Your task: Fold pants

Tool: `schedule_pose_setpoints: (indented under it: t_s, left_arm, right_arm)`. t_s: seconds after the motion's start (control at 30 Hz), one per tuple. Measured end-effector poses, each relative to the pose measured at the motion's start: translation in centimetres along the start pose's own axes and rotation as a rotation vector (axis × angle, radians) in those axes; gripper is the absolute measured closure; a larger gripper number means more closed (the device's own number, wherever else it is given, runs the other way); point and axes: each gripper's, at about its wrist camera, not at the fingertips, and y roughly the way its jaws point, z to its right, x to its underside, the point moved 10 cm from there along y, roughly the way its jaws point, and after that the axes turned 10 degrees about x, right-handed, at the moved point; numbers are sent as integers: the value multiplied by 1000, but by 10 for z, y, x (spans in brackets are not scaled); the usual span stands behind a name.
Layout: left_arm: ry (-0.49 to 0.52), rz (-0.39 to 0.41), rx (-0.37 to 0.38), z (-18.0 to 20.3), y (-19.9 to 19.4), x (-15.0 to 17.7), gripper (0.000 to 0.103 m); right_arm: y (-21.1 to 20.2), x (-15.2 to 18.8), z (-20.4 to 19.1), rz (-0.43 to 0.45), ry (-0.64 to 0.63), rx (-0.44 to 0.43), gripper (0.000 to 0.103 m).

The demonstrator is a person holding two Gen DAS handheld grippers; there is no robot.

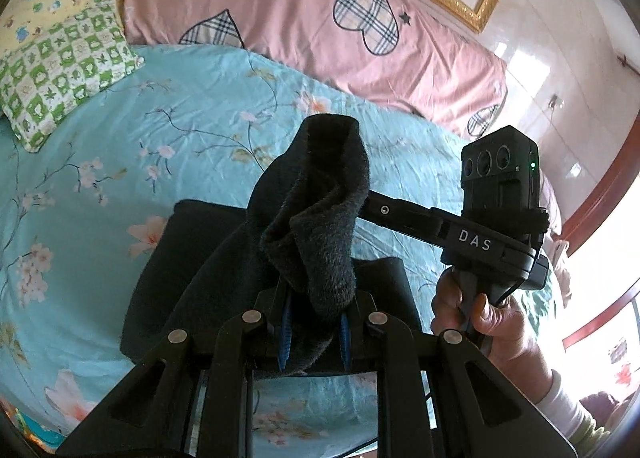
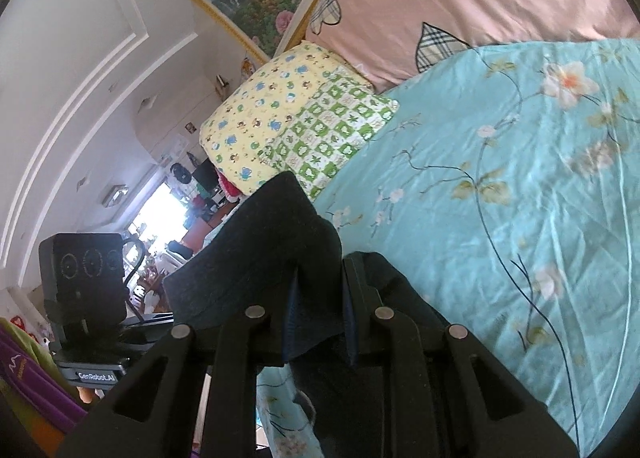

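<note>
Above the bedsheet point(image 1: 100, 178), both claws clamp the black pants point(image 1: 316, 218).

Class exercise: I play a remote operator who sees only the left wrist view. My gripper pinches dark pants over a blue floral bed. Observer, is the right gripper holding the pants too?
Observer: Yes. The right gripper is shut on a fold of the dark pants.
Operator: What lies past the yellow pillow?
Observer: The right wrist view shows a bright window and cluttered shelves beyond the yellow pillow.
Operator: Any marking on my own device?
Observer: The left device's base reads GenRobot.AI.
</note>
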Motion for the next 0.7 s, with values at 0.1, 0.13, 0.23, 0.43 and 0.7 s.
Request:
schedule_pose_setpoints:
  t_s: [0.1,0.13,0.23,0.43,0.7]
  left_arm:
    - [14,-13,2,6,5,3,85]
    - [23,-17,2,9,6,4,85]
    - [44,-28,0,17,12,6,85]
    - [88,-49,-6,31,24,11,85]
    - [139,-82,-13,46,42,25,85]
  right_arm:
    - [-5,4,8,8,13,4,82]
    - [-7,4,9,11,16,5,82]
    - [-15,8,16,21,27,10,82]
    - [-26,10,28,40,44,22,82]
    - [-41,24,48,48,73,53,82]
